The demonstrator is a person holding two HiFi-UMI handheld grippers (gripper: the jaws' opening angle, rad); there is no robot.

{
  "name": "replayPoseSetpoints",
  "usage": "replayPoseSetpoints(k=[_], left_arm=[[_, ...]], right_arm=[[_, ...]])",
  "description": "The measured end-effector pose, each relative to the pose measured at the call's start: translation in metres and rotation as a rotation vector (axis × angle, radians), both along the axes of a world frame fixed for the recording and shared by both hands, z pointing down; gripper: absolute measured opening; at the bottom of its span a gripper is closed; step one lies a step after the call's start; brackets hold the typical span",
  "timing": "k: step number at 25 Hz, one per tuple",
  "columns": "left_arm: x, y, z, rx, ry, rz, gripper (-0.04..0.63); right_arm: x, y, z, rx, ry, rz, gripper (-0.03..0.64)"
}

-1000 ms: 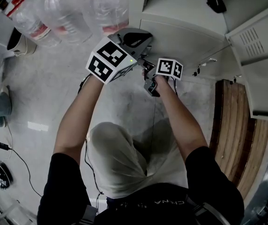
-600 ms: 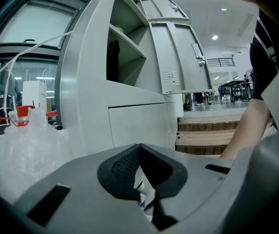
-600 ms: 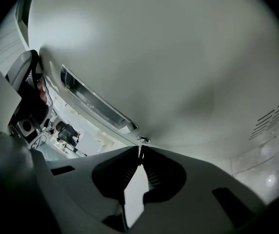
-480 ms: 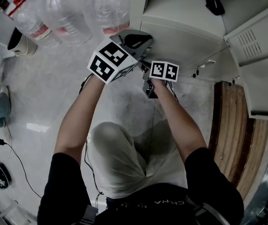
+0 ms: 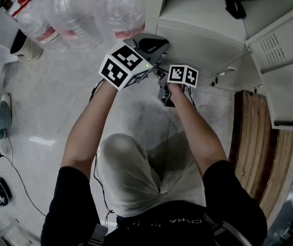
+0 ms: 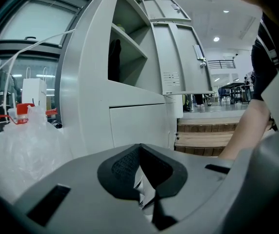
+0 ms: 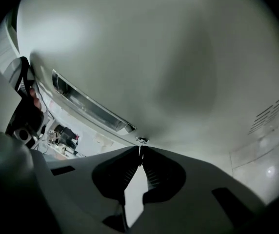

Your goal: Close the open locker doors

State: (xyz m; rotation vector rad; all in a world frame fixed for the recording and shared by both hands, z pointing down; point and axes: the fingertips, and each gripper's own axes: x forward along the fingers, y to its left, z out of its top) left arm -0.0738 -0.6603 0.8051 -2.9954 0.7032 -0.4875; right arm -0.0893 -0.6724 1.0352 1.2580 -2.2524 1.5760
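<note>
Both claws are closed and empty: your left gripper (image 6: 139,149) and right gripper (image 7: 139,152). The right has merely rolled slightly near the pale grey lower locker door (image 5: 203,47). The vented grey metal door (image 5: 282,70) stands open, awaiting closing.

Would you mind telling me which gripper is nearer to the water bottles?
Left. The left gripper sits just beside the water bottles; the right gripper is beyond it, farther from them, close to the locker door.
</note>
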Motion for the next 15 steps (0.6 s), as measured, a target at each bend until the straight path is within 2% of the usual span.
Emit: replayPoseSetpoints(k=[2,9,15], left_arm=[[0.0002,0.0006,0.0002,0.000,-0.004,0.001,0.018],[-0.0001,0.0015,0.0004,0.000,-0.014,0.009,0.018],[-0.0011,0.0008,-0.0009,0.002,-0.009,0.006,0.018]], right_arm=[[0.0010,0.0002,0.0005,0.018,0.066,0.006,0.052],[0.0037,0.0020,-0.0008,0.116,0.428,-0.004,0.054],[0.0040,0.0029,-0.0029,0.154,0.613,-0.009,0.054]])
